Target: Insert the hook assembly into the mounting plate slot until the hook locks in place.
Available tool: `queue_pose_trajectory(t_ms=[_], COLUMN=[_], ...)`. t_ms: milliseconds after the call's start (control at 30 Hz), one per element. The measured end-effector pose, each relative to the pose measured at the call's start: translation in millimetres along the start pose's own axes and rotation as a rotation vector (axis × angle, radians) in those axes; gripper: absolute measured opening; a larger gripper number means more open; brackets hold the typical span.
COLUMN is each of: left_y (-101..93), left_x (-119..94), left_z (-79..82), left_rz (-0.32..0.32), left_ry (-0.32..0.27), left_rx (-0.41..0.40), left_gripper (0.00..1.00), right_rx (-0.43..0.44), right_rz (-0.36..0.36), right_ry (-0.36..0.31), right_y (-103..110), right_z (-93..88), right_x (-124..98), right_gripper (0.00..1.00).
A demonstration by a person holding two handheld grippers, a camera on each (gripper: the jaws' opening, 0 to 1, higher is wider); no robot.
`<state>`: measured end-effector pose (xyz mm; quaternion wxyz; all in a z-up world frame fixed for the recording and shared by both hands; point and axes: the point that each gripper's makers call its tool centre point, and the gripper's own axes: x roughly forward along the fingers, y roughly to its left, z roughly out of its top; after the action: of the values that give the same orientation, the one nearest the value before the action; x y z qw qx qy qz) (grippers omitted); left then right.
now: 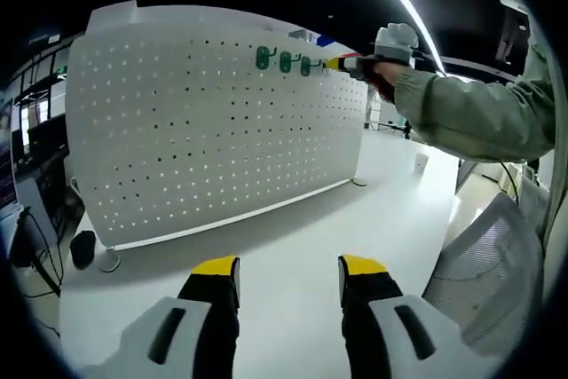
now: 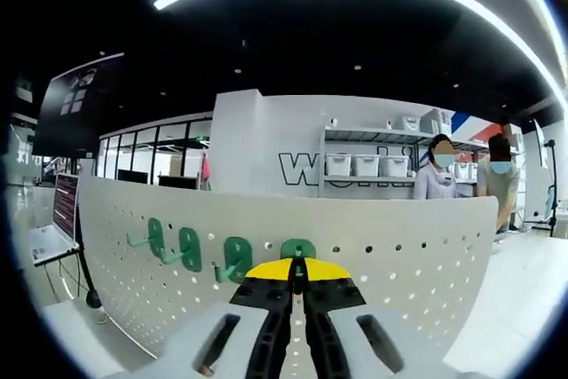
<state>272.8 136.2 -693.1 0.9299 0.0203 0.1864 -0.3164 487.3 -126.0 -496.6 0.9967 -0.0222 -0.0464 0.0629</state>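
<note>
Three green hooks (image 1: 282, 61) are seen mounted in a row near the top edge of the white perforated mounting plate (image 1: 204, 122), which stands upright on a white bench (image 1: 293, 255). In the left gripper view, the left gripper (image 1: 288, 265) is held low over the bench with its yellow-tipped jaws apart and nothing between them. The right gripper (image 1: 342, 63) is held by a green-sleeved arm (image 1: 470, 113) at the plate's top edge, just beside the row. In the right gripper view, the right gripper (image 2: 297, 265) is pressed against the plate, its jaws closed together on a fourth green hook (image 2: 298, 248). Two people (image 2: 466, 179) are visible beyond the plate's top edge, near shelving with bins (image 2: 364, 163).
</note>
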Motion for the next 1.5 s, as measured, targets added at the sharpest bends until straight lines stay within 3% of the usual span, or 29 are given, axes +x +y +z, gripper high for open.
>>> queue_pose_trajectory(t_ms=[467,1500], left_y=[3.5,4.9], left_x=[0.6,-1.1], left_z=[-2.3,-1.2], left_rz=[0.005,0.009], left_ry=[0.002,-0.002], left_rx=[-0.009,-0.016], left_gripper=[0.46,0.46], right_rx=[0.001,-0.017], right_rz=[-0.019,-0.029], right_ry=[0.006,-0.002], right_y=[-3.1,-0.9], right_z=[-4.1,-5.9], right_x=[10.4,10.4], right_gripper=[0.01,0.02])
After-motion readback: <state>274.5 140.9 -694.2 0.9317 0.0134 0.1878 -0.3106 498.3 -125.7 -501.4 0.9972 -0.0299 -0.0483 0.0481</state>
